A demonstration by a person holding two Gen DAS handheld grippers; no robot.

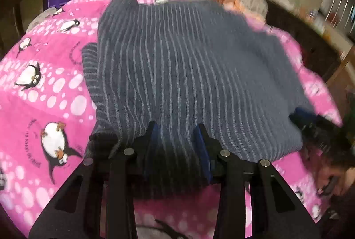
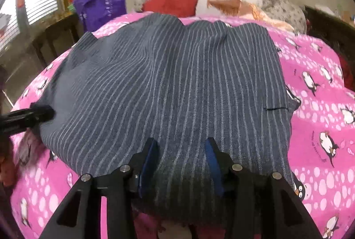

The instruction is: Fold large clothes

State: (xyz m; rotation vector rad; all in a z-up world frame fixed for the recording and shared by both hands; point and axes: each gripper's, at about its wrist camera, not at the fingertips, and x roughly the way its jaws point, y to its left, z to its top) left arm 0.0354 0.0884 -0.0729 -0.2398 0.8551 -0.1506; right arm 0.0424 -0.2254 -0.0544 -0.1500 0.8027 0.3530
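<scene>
Your left gripper (image 1: pixel 176 130) and right gripper (image 2: pixel 180 144) each straddle the striped garment's (image 1: pixel 188 66) near edge, jaws parted, on the pink penguin blanket (image 1: pixel 44 88).

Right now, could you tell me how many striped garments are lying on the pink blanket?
1: the grey striped garment lies spread across the middle of the pink penguin blanket, its near edge between both grippers' fingers. Anything beneath it would be hidden.

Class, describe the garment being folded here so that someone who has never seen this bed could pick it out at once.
Start at the bright pink penguin blanket that covers the bed. Spread flat across its middle lies the striped garment, with the right gripper over its near edge. It is the only dark blue-grey cloth with thin pale stripes; the red cushion and purple bag behind it are plain.
</scene>
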